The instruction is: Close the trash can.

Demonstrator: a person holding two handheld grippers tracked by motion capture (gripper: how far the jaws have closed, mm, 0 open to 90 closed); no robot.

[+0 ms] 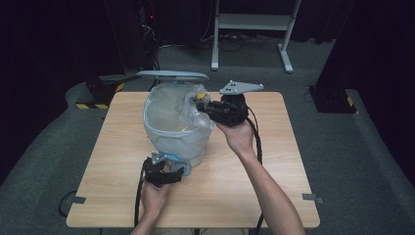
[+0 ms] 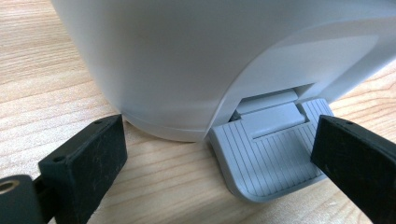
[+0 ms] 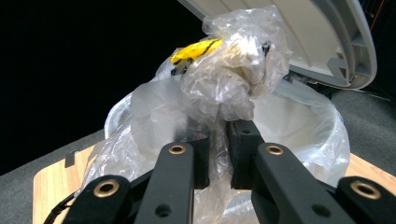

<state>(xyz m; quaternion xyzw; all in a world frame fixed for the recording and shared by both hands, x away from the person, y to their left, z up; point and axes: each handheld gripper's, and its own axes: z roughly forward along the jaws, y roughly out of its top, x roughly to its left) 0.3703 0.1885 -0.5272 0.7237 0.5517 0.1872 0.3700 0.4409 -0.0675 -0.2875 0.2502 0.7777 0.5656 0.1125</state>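
Observation:
A white pedal bin point(image 1: 176, 134) with a clear liner stands on the wooden table point(image 1: 244, 196), its grey lid point(image 1: 172, 75) raised. My left gripper point(image 1: 169, 169) sits low at the bin's front, open. In the left gripper view its jaws point(image 2: 217, 140) stand wide apart, one on the table, the other at the right edge of the ribbed grey pedal point(image 2: 271, 158). My right gripper point(image 1: 201, 105) hovers at the bin's right rim, shut on a crumpled wad of clear plastic point(image 3: 224, 79) with something yellow point(image 3: 194, 49) in it. I cannot tell whether the wad is part of the liner.
A small yellow scrap point(image 1: 181, 129) lies inside the liner. Behind the table stand a white desk frame point(image 1: 252, 24) and a black base with yellow-black stripes point(image 1: 98, 93) on grey carpet. Bare tabletop lies to the right of the bin and along the front.

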